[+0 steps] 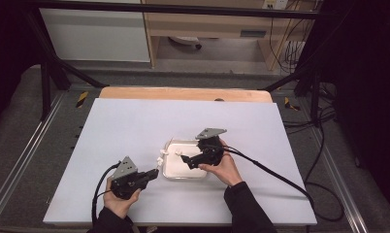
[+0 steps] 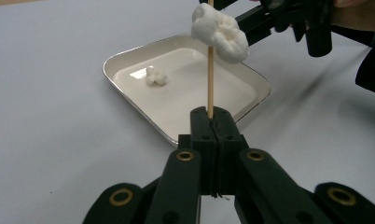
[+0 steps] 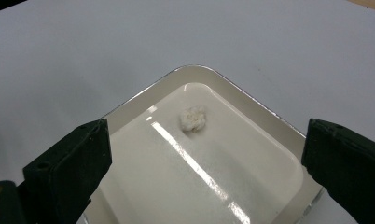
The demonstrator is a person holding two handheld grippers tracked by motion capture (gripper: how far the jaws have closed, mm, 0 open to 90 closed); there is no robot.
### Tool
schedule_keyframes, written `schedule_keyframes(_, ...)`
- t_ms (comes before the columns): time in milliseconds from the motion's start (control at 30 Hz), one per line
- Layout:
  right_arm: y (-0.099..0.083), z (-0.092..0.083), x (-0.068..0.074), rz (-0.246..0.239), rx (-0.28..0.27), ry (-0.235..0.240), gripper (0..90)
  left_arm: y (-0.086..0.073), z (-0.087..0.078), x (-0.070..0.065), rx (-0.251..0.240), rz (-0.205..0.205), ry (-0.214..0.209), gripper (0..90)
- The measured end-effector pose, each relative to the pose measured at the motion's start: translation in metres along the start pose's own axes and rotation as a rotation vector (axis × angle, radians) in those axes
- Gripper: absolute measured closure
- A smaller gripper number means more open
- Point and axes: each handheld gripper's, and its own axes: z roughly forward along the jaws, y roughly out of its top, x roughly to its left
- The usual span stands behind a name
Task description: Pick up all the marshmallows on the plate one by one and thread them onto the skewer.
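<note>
My left gripper (image 2: 212,116) is shut on a thin wooden skewer (image 2: 210,79) that stands up from its jaws. A lump of white marshmallows (image 2: 220,31) is threaded near the skewer's top. In the high view this gripper (image 1: 154,174) sits at the near left of a shallow white tray (image 1: 183,170), with the marshmallows (image 1: 161,158) at the tray's left edge. One loose marshmallow (image 3: 193,118) lies in the tray (image 3: 195,70). My right gripper (image 3: 206,149) hovers over the tray with its jaws wide open and nothing between them; the high view shows this gripper (image 1: 184,159) pointing left.
The tray (image 2: 125,53) rests on a pale sheet covering the table (image 1: 135,126), with a wooden strip along the far edge. Cables trail from both grippers toward the near side and right. Dark frame legs stand beyond the far corners.
</note>
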Motion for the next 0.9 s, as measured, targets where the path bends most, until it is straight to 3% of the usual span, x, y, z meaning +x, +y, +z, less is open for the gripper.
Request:
schedule_keyframes(300,0.007,0.027,0.003,-0.012,0.042,0.004,10.4,0.000,0.000,0.001,0.001,-0.003,0.000,88.9)
schedule_keyframes(567,0.008,0.047,0.001,-0.023,0.067,0.026,25.8,0.000,0.001,0.001,0.003,-0.002,-0.002,88.9)
schedule_keyframes(800,0.009,0.057,0.000,-0.015,0.103,0.015,34.8,0.000,0.001,0.001,0.003,-0.002,-0.003,88.9)
schedule_keyframes(900,0.010,0.060,0.000,-0.037,0.120,0.007,39.2,0.000,0.001,0.001,0.003,-0.002,-0.003,88.9)
